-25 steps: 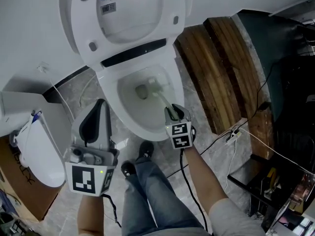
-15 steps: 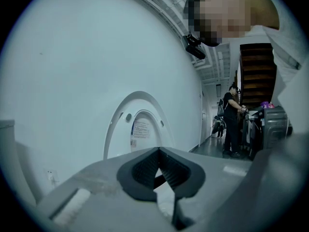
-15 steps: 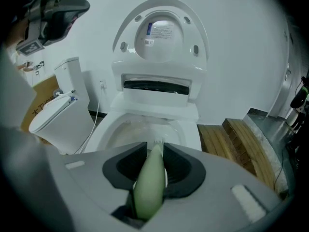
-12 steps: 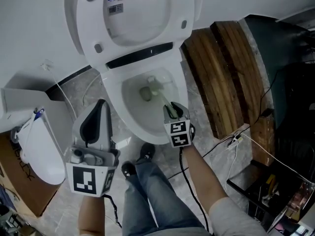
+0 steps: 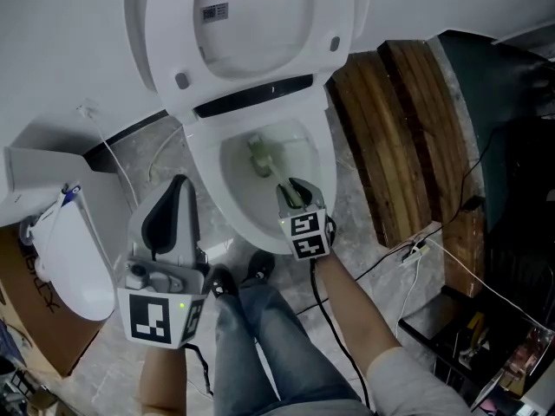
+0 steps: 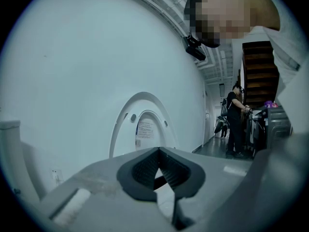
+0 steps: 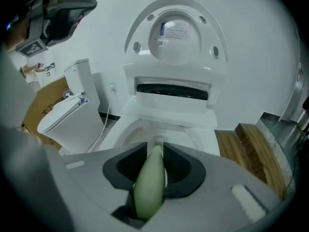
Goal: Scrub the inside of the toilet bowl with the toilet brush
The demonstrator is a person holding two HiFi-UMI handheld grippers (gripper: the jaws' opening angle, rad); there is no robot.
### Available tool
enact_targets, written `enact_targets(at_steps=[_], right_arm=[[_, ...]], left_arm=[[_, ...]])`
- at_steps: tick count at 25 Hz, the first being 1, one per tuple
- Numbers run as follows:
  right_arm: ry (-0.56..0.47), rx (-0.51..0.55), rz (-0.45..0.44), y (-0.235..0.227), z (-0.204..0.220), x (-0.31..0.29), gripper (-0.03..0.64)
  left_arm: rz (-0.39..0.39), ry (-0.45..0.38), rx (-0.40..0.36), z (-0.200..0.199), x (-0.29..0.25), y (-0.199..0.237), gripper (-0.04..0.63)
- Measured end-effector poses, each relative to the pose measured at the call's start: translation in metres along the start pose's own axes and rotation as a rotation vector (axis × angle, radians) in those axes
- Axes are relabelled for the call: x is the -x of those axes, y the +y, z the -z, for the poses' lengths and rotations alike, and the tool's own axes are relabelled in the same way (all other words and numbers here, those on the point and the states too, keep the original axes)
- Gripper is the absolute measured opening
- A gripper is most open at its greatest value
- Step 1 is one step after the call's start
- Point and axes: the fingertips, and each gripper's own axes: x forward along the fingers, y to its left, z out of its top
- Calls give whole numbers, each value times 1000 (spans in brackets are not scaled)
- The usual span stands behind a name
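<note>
You are sweeping the toilet brush (image 5: 259, 157), clamped in your right gripper (image 5: 294, 191), leftward across the toilet bowl's (image 5: 211, 193) bottom, advancing the scrub; your left gripper (image 5: 176, 189) is hanging closed, empty, outside the left rim.

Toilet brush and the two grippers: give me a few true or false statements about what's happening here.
1. The right gripper is clamped on the toilet brush. True.
2. The brush's head rests on the floor. False: it is down inside the toilet bowl.
3. The left gripper holds nothing. True.
4. The toilet lid is down over the bowl. False: it stands raised.
</note>
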Motion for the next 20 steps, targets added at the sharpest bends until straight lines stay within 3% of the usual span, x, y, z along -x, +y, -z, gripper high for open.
enact_targets(at_steps=[8, 20], right_arm=[[-5, 20, -62, 37, 3, 2, 106], [49, -101, 49, 10, 28, 1, 106]], left_arm=[[21, -35, -1, -10, 6, 0, 2], [59, -40, 11, -1, 5, 8, 3]])
